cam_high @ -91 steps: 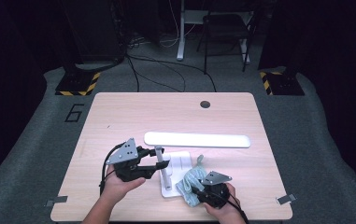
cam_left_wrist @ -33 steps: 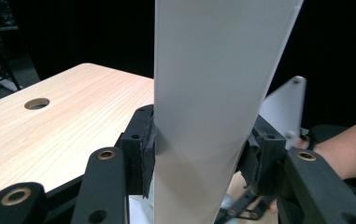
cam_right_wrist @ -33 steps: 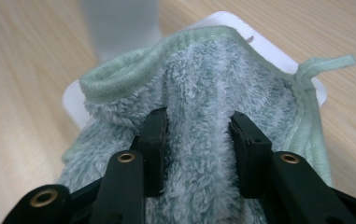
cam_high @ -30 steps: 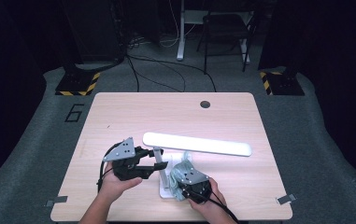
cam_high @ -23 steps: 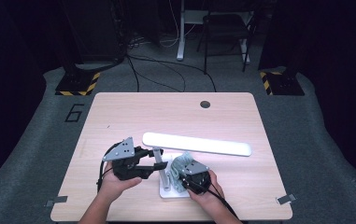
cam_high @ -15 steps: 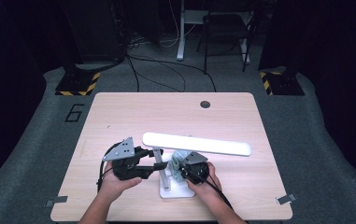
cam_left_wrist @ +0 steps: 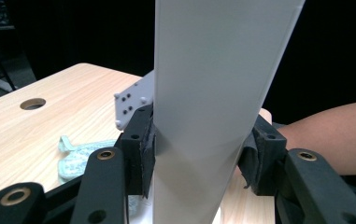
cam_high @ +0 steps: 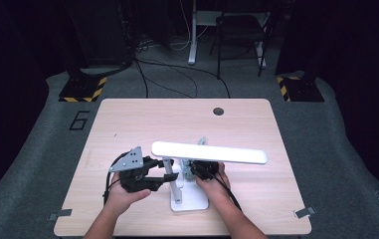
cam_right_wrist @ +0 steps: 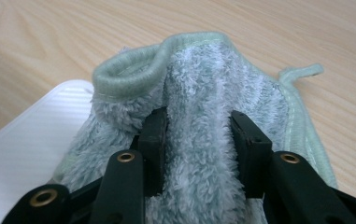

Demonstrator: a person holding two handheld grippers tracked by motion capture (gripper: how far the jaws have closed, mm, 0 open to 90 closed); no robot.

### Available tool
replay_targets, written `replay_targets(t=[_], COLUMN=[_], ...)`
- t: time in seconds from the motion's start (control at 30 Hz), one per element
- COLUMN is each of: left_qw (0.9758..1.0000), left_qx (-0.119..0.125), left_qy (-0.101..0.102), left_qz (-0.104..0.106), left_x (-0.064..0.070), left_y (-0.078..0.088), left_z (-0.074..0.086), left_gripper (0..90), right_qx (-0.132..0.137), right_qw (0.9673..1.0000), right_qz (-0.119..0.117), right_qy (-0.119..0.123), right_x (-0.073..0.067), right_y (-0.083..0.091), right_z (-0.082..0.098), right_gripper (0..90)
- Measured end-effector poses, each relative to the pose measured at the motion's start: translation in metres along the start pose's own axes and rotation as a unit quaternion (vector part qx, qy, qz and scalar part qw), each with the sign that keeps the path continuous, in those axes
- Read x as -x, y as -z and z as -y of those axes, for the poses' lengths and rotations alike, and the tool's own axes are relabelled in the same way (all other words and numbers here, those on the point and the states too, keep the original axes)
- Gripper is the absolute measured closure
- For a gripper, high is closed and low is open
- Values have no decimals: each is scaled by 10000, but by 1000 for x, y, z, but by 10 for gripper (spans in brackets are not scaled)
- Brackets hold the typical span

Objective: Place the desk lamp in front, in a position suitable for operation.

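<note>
The desk lamp (cam_high: 189, 191) stood on its white base near the front edge of the table (cam_high: 127, 124), slightly left of the middle, with its long white head (cam_high: 209, 152) stretched level above the base and reaching out to the right. The left gripper (cam_high: 162, 175) had its jaws closed on the lamp's upright post; in the left gripper view the pads (cam_left_wrist: 144, 156) pressed against both sides of the broad white post (cam_left_wrist: 213, 107). The right gripper (cam_high: 193, 169) sat just right of the post, under the lamp head, its jaws clamped on a bunched pale green cloth (cam_right_wrist: 199, 140). In the right gripper view the fluffy cloth bulged up between the pads and lay over the corner of the white base (cam_right_wrist: 31, 140). A little of the cloth (cam_high: 202, 142) peeked out behind the lamp head in the high view.

The two grippers were close together, with the post between them. The base stood near the front edge, while bare tabletop stretched wide to the left, right and far side. A round cable hole (cam_high: 218, 111) lay well apart near the far edge. Beyond the table, cables (cam_high: 177, 74) trailed over the grey floor.
</note>
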State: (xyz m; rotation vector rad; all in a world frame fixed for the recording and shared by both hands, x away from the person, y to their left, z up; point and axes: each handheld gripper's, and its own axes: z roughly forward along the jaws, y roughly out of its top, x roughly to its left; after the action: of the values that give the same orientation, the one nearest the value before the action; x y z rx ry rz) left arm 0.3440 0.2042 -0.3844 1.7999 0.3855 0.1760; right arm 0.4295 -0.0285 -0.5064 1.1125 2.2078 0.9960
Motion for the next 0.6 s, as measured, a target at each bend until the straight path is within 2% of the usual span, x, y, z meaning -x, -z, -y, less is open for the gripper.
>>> replay_targets(t=[0.07,0.27,0.4,0.6], left_qw=[10000,10000,10000,9999], left_qx=[2,2,23,9], left_qy=[9,16,23,11], left_qz=[4,-20,-49,-110], left_x=[0,0,0,0], left_y=[0,0,0,0], left_z=[0,0,0,0], left_gripper=[521,522,522,525], right_qx=[-24,-78,-75,5], right_qw=[9999,9997,9995,9996], right_qz=[-21,142,167,229], right_qy=[-142,-186,-261,-147], right_x=[3,6,6,-1], right_y=[-3,-13,-14,-7], right_z=[-3,-8,-9,-4], right_gripper=[613,612,616,630])
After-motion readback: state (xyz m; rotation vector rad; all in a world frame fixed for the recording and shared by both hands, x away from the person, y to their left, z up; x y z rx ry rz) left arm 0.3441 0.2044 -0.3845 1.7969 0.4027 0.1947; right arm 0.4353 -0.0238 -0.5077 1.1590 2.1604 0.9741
